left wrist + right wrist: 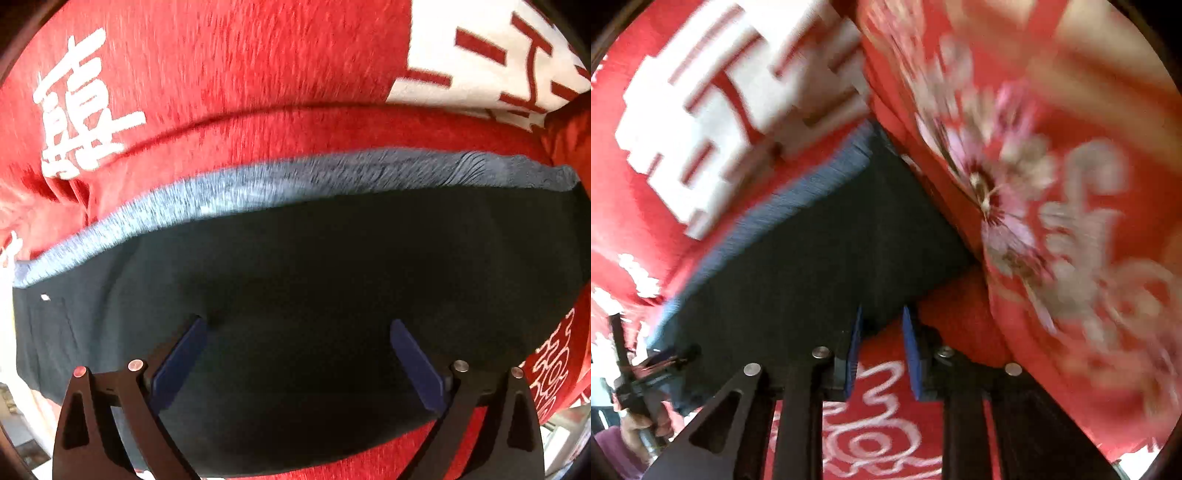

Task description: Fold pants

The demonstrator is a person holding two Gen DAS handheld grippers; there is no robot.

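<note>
Lying flat on a red bedspread (229, 66) with white characters: dark pants (295, 280), grey-blue waistband (280, 181) along the far edge. Left gripper (297, 328) jaws wide apart above the dark fabric. Right gripper (881, 314) at the pants' corner, jaws narrowly apart; whether cloth is pinched, cannot tell. View blurred.

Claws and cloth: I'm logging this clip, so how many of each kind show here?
Claws: 2, the left claw wide open, the right claw narrowly open.
Dark pants with a grey-blue waistband: 1.
Red patterned bedcover: 1.
Total: 4.
</note>
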